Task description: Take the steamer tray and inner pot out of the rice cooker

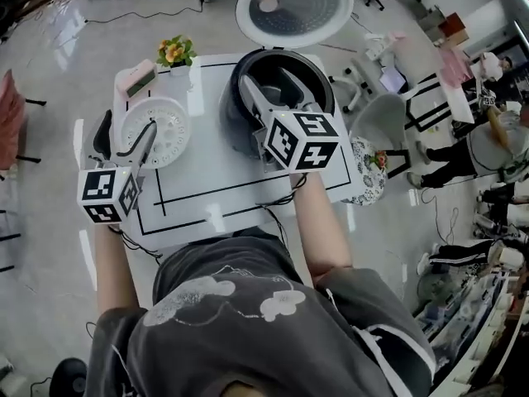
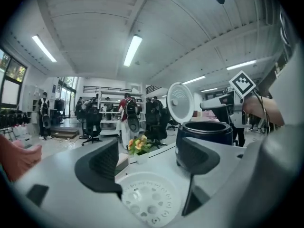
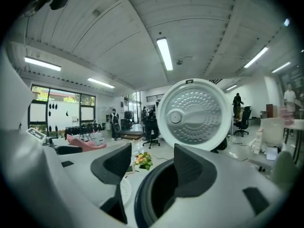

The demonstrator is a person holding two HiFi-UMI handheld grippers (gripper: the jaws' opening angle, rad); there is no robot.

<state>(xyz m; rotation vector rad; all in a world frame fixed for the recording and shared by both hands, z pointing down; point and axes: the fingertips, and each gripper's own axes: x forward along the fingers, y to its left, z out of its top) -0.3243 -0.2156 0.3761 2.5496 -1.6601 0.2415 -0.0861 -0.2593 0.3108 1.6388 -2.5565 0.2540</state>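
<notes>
1. Your left gripper hangs with its jaws released over the white steamer tray, which lies on the table left of the rice cooker.
2. Your right gripper, jaws spread with nothing held, straddles the cooker's rim; the dark inner pot sits inside, under the raised lid.

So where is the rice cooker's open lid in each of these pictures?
Head view: lid top centre, beyond the cooker.
Left gripper view: lid right of centre, upright.
Right gripper view: lid large, just right of centre.
Shared landmark: the yellow flowers, left of the lid everywhere.
</notes>
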